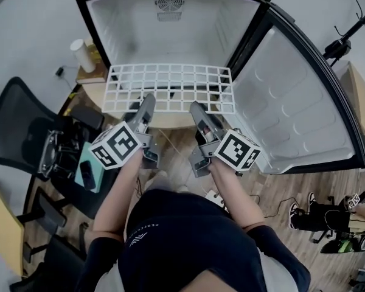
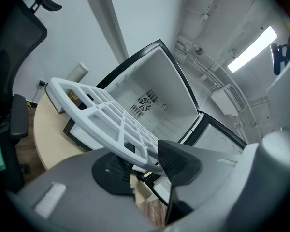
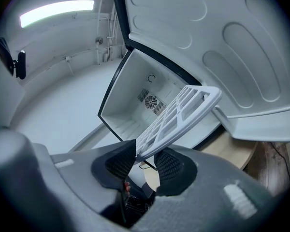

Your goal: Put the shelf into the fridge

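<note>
Item: shelf (image 1: 169,87), a white open grid, was held flat in mid-air. Its far edge was at the mouth of the fridge (image 1: 170,35), not yet inside.
Left gripper (image 1: 147,102): jaws pinched the shelf's near rim, left of centre, with the rim between the ribbed pads.
Right gripper (image 1: 198,109): jaws pinched the same rim, right of centre, w/ a matching grip.
Why two grips: wide, thin grid. One pinch per side prob. stopped it sagging or twisting and kept it square to the opening.
Why level: likely so both side edges would meet the fridge walls evenly.
Fridge: open toward the person; only the fan vent (image 1: 169,3) was seen inside, on the back wall.
Door (image 1: 298,108): swung wide to the right, out of the shelf's path.
Surface (image 1: 92,93): round wood top carrying the fridge; the shelf hung above its front edge.
Stage (est.): approach, w/ insertion not yet done.
Risk (est.): a corner catching on the frame if one side led.
</note>
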### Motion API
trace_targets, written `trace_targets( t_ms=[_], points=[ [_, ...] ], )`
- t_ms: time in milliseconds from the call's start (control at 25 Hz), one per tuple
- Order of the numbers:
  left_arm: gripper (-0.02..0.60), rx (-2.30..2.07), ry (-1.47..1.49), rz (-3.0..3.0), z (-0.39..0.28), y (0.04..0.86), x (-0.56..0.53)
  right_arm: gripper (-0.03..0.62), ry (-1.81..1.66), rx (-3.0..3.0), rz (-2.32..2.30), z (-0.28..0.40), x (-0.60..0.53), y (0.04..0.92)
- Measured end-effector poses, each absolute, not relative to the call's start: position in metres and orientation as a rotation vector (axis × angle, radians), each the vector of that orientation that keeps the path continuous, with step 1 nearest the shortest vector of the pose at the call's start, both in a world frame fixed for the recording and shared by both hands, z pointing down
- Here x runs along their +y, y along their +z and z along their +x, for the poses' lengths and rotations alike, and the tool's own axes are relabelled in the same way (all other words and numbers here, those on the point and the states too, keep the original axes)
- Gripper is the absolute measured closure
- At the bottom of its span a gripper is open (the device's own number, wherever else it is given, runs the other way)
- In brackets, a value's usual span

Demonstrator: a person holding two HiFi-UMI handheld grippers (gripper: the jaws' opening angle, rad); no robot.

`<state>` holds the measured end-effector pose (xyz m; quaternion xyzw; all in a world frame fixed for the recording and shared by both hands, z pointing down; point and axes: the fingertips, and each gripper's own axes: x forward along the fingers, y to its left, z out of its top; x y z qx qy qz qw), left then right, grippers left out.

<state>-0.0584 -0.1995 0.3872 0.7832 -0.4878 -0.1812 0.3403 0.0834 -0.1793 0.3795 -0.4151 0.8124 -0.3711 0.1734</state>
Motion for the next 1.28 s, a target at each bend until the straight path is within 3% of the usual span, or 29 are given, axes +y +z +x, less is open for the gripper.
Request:
trace_targets(
  t_ms=[1280],
  points=[
    [0.419, -1.273, -0.451, 2.005, -0.054, 0.389, -0.241, 0.474, -1.109, 2.289, -1.144, 0.087, -0.229, 0.379]
  ],
)
